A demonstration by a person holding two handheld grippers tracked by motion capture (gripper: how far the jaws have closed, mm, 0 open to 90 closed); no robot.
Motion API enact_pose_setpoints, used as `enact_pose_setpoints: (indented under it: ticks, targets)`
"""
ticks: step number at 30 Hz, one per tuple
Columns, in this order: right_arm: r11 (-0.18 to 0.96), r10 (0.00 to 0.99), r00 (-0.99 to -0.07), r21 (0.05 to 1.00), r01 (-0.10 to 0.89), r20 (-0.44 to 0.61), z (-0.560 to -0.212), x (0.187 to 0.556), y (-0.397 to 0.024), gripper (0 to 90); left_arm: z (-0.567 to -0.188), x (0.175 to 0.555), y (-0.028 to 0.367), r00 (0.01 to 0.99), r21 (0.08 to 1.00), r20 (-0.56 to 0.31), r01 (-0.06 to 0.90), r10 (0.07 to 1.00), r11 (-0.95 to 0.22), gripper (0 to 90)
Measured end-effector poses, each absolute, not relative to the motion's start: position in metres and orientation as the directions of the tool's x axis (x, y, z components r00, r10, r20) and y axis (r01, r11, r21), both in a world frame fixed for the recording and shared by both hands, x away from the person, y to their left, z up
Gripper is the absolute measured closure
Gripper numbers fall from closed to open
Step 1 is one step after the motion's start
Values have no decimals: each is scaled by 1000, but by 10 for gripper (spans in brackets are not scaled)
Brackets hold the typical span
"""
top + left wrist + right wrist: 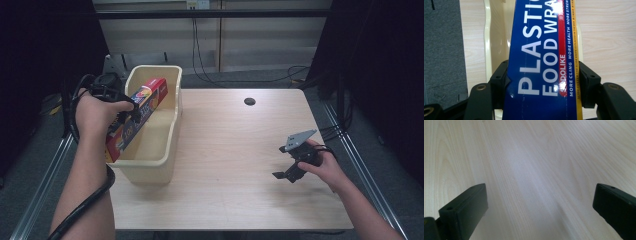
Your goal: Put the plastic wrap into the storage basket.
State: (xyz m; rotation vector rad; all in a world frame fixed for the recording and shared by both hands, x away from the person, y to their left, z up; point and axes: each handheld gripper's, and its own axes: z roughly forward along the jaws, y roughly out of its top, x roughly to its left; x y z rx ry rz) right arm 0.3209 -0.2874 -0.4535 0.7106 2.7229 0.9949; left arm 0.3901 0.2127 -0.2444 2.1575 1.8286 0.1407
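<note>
A long blue and red box of plastic food wrap [136, 116] hangs tilted over the cream plastic bin [165, 150] at the table's left edge, its far end higher than its near end. My left gripper [127, 114] is shut on the box around its middle. In the left gripper view the black jaws press both long sides of the box [541, 62], with the bin's inner wall [496, 37] below. My right gripper [285, 175] rests low over the bare wood at the right, jaws wide apart and nothing between them [539, 202].
The wooden table [235, 150] has a dark cable hole [249, 101] near its far edge. Metal rails run along both sides of the table. Cables trail behind the far edge and from each gripper.
</note>
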Motion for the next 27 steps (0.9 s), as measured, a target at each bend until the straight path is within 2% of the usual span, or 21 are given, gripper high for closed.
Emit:
enact_pose_setpoints:
  ticks: [27]
  targets:
    - [671,482,-876,637,379,13,-456,319,-289,0,-290,402,193,145,230,-129,967,981,-113,400]
